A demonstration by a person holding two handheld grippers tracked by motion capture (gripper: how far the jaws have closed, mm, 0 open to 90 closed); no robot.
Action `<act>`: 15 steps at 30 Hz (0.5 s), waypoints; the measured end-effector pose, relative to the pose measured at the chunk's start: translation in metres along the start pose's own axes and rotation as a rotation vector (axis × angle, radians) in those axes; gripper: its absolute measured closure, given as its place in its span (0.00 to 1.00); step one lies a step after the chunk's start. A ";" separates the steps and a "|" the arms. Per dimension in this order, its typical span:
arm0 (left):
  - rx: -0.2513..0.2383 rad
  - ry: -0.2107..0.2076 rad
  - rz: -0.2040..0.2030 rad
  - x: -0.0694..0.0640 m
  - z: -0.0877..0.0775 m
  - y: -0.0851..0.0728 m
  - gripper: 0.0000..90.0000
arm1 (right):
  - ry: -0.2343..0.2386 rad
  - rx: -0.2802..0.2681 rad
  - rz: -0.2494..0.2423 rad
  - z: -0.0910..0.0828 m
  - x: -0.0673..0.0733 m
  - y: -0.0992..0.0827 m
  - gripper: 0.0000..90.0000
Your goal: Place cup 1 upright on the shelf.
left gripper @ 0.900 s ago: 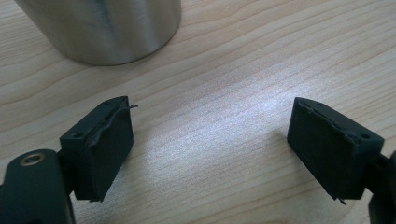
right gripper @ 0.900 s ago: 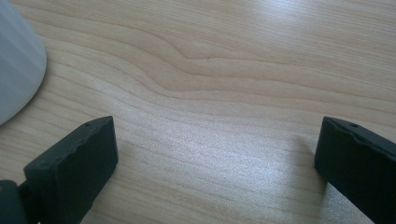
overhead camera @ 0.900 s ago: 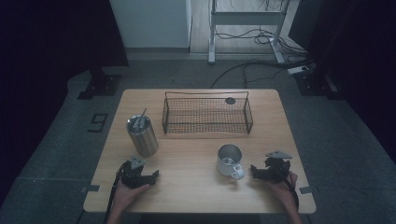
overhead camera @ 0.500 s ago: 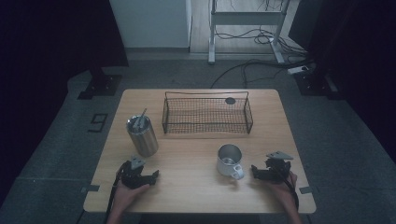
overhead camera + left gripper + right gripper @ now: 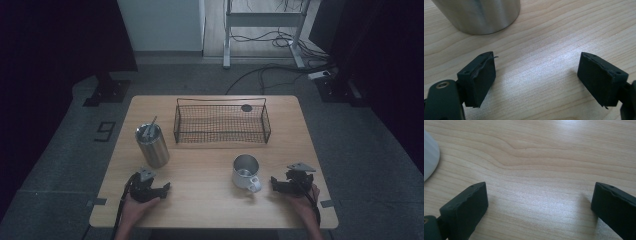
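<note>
Both grippers rest low on the desk (image 5: 210, 200) near the bottom of the high view, each with its jaws spread wide and nothing between them. The left gripper (image 5: 159, 190) sits at lower left, just below the steel tumbler (image 5: 152, 145), whose base fills the upper left of the left gripper view (image 5: 477, 15); a straw or stick stands in it. The right gripper (image 5: 274, 181) sits at lower right, pointing toward the white mug (image 5: 246, 172), whose handle faces it; a sliver of the mug shows at the left edge of the right gripper view (image 5: 429, 160).

The likely step is a first reach. To do it well, the right gripper should approach level, straddle the mug's handle or rim squarely, and close only once centred. The wire basket (image 5: 221, 122) stands behind, well apart, and looks like the probable destination.
</note>
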State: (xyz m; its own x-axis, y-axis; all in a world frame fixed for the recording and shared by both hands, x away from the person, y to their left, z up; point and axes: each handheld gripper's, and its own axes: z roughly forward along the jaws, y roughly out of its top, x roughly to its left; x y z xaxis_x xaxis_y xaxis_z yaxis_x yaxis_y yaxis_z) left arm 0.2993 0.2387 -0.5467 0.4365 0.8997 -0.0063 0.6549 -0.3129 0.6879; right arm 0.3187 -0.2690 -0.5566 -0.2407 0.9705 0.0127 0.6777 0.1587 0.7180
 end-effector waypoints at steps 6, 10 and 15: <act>-0.002 -0.005 0.001 0.000 -0.002 -0.002 0.18 | -0.007 0.000 0.009 -0.001 -0.001 -0.001 0.01; -0.007 -0.002 -0.005 0.000 -0.002 -0.002 0.18 | -0.008 -0.002 0.009 -0.001 -0.001 -0.001 0.02; -0.042 -0.007 -0.022 0.002 -0.008 0.000 0.19 | -0.009 -0.002 0.009 -0.002 -0.001 -0.001 0.02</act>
State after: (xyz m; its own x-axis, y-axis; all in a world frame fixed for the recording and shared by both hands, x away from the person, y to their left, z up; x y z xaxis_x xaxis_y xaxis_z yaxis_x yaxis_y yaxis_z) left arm 0.2955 0.2426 -0.5407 0.4272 0.9038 -0.0269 0.6380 -0.2803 0.7172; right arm 0.3171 -0.2707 -0.5564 -0.2288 0.9734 0.0128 0.6782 0.1499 0.7194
